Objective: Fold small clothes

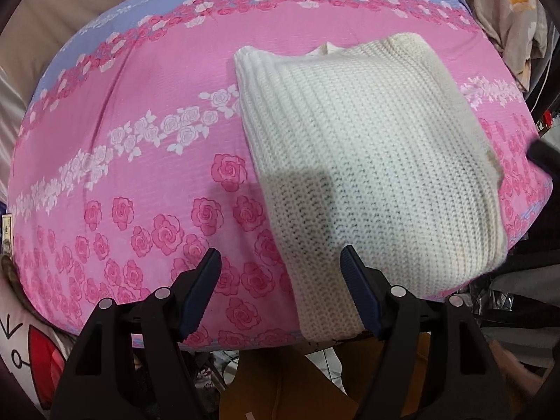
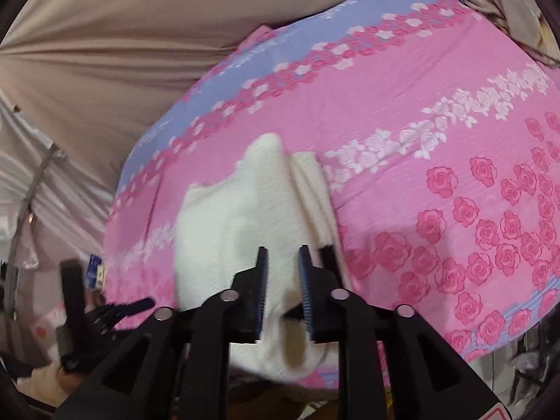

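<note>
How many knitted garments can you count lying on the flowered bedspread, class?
1: a folded cream knit sweater lies on the pink rose-print bedspread, near its front edge, ahead of both grippers. Nothing shows whether another piece is tucked inside its folds.

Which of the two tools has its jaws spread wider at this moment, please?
The left tool: its jaws stand wide apart beside the white knit sweater. The right tool shows only a narrow gap, poised over the sweater.

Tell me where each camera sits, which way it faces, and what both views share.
Left wrist: on the left tongs, open, looking over the folded white sweater on the pink floral quilt.
Right wrist: on the right tongs, narrowly open above the sweater; left tongs at lower left.
Shared: sweater, quilt.
</note>
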{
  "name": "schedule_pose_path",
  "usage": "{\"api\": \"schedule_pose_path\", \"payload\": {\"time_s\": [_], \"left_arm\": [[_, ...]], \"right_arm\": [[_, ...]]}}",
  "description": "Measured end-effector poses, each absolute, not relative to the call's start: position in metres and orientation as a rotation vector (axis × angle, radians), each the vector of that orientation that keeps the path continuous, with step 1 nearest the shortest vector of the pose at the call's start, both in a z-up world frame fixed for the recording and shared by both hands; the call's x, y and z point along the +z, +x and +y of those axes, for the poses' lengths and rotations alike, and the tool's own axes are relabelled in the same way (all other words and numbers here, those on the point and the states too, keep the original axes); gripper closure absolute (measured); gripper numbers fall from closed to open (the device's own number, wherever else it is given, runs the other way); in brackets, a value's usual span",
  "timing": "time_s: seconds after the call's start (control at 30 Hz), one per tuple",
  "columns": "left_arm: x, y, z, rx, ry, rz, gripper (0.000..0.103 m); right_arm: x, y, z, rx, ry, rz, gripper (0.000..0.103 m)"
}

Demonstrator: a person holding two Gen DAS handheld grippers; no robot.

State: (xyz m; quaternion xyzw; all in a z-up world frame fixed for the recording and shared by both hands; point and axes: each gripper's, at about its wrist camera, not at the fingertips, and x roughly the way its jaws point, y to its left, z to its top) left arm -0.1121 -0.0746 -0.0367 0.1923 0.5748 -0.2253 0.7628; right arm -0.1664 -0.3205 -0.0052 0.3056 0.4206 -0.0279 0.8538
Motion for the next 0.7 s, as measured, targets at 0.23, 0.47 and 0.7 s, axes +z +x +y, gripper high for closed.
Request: {"api": "schedule_pose_path", "payload": {"time_s": [0.23, 0.47, 0.7], "left_arm": [[-0.039, -0.108, -0.085, -0.496, 0.384, 1.259, 0.034], [-0.047, -0.110, -0.097, -0.511, 0.378, 1.280, 0.030], [-0.067, -0.105, -0.094, -0.488, 0.348, 1.357, 0.029]], "right_arm": [[-0.058, -0.163, -0.280, -0.027, 0.539, 1.086, 0.093], [-0.027, -0.195, -0.286, 0.019, 0.550, 0.966, 0.094], [-0.055, -0.200, -0.287, -0.075, 0.462, 1.079, 0.082]]}}
